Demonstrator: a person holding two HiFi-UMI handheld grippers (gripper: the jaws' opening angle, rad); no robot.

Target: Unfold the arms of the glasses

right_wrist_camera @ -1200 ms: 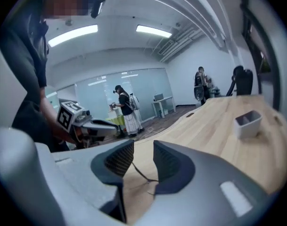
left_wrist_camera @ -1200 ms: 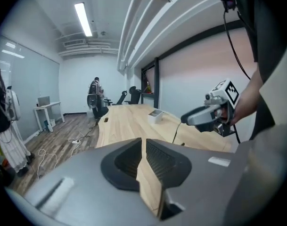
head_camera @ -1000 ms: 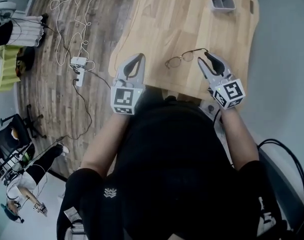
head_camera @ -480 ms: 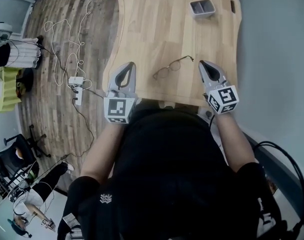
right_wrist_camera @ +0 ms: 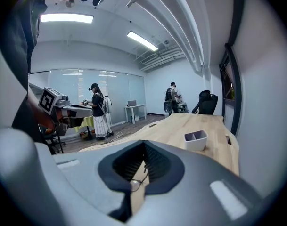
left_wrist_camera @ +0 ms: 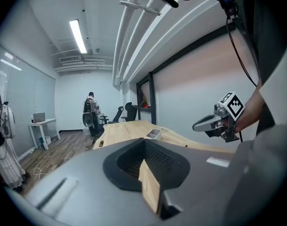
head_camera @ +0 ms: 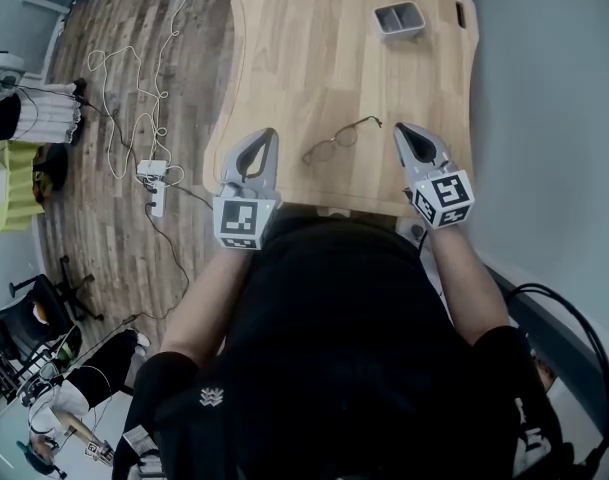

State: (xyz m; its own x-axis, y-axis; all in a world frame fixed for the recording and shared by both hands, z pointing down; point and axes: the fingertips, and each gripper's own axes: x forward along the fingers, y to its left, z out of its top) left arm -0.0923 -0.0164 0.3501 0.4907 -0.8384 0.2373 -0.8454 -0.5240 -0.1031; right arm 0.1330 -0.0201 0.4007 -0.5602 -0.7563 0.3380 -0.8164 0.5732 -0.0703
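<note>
A big wooden bench (head_camera: 324,58) fills the top middle of the head view. The left gripper (head_camera: 268,135) is at the bench's near edge, left of the middle. Its fingers (left_wrist_camera: 86,187) are pressed together with nothing between them. The right gripper (head_camera: 401,128) is at the same edge, over to the right. Its fingers (right_wrist_camera: 214,187) are together too, and nothing is pinched in them. A small gray tray (head_camera: 401,31) with two parts sits near the top of the frame, well apart from both grippers. The thin wire glasses (head_camera: 341,138) lie flat on the bench between the two grippers, closer to the right one. One thin arm reaches toward that gripper's tip.
</note>
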